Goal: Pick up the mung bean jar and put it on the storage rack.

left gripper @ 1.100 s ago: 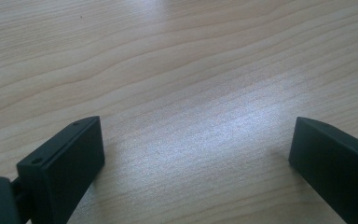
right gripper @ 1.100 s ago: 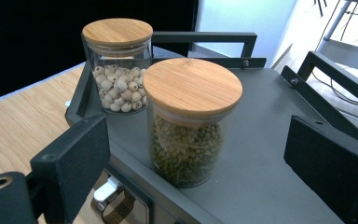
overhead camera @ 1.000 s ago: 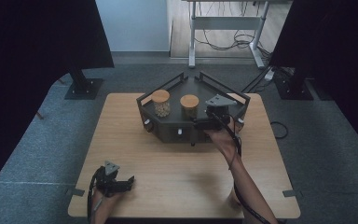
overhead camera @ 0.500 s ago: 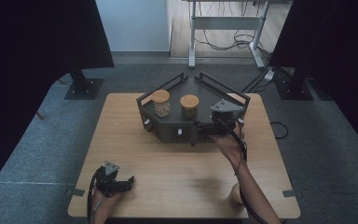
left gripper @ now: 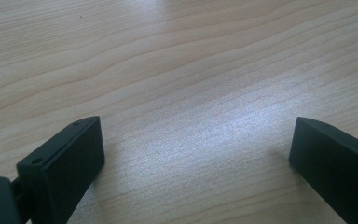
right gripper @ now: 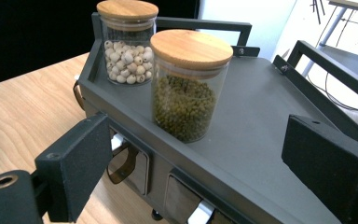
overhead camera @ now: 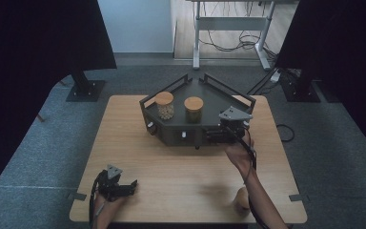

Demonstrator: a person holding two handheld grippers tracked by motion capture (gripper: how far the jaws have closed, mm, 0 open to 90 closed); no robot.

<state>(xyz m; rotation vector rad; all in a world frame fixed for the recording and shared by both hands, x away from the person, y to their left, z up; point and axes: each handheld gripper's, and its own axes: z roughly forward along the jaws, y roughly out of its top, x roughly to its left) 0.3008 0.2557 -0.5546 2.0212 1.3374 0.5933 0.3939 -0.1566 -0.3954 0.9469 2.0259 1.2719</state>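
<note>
A black angular rack (overhead camera: pixel 219 98) stands mid-table with two wood-lidded glass jars on its top. One jar holds pale beads (overhead camera: pixel 164 106) (right gripper: pixel 127 44), the other green beans (overhead camera: pixel 193 109) (right gripper: pixel 186 88). My right gripper (overhead camera: pixel 221 128) (right gripper: pixel 198 135) hovers at the rack's front right corner, open, its jaws to either side of the green bean jar but short of it. Small drawers (right gripper: pixel 130 163) show in the rack's front below the jaws. My left gripper (overhead camera: pixel 129 187) (left gripper: pixel 196 135) rests open on the bare wooden table (left gripper: pixel 191 70) at the front left.
A small tan round object (overhead camera: pixel 241 198) sits near the table's front edge beside the right forearm, too blurred to identify. Raised black rails (right gripper: pixel 200 23) edge the rack's top behind the jars. Beyond the table are dark stands and a white desk frame (overhead camera: pixel 228 28).
The right hand and gripper have drifted slightly right and toward the person at the rack's front corner. The left gripper has not moved.
</note>
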